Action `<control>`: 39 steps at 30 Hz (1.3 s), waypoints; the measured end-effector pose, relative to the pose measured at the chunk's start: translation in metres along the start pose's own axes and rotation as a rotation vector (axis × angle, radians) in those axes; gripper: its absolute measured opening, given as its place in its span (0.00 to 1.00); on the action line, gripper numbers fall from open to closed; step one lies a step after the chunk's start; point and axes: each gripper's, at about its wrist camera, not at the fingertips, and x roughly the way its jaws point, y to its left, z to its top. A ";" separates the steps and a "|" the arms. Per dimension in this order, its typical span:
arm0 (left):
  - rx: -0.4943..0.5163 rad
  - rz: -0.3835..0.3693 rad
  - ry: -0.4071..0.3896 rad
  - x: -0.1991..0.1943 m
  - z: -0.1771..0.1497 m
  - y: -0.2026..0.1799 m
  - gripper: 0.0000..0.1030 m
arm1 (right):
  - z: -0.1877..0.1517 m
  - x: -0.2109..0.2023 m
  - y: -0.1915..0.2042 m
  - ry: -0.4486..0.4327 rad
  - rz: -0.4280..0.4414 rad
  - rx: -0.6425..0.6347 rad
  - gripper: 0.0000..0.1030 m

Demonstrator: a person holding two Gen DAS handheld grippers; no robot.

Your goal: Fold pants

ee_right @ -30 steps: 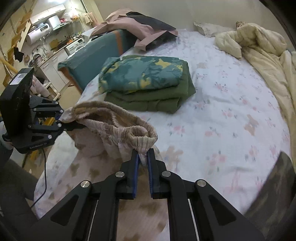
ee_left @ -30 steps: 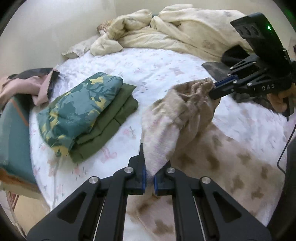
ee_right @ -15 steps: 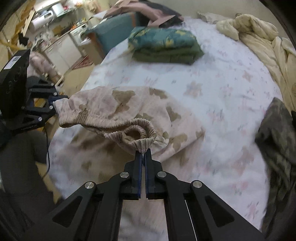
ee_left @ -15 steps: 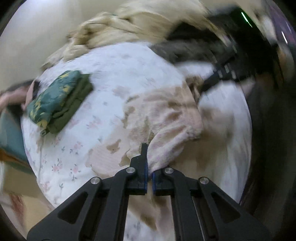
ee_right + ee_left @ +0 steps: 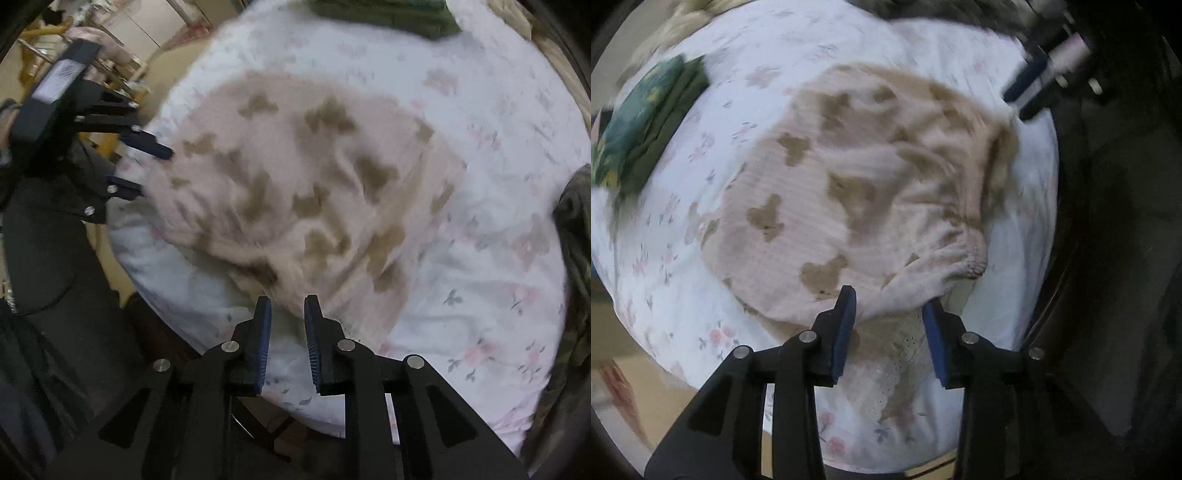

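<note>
Both grippers are letting go: left gripper [image 5: 889, 306] and right gripper [image 5: 287, 314] have just been opening, jaws part-open, pads clear, so the pants [image 5: 871, 184] lie mid-frame on the bed [image 5: 746, 48]
</note>
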 end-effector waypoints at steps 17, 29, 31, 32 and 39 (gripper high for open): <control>-0.386 -0.086 -0.141 -0.024 0.015 0.039 0.44 | 0.001 0.087 -0.013 0.191 -0.004 0.161 0.21; -0.538 0.022 0.130 0.096 0.002 0.017 0.44 | 0.049 0.075 -0.058 -0.098 -0.007 0.359 0.19; -0.561 0.032 0.166 0.099 -0.009 0.025 0.45 | 0.041 0.095 -0.075 0.027 -0.090 0.403 0.18; -0.600 0.010 0.172 0.097 -0.017 0.029 0.45 | 0.037 0.092 -0.083 0.025 -0.070 0.448 0.17; -0.748 -0.029 0.034 0.051 -0.031 0.063 0.45 | 0.022 0.038 -0.102 -0.132 -0.053 0.555 0.29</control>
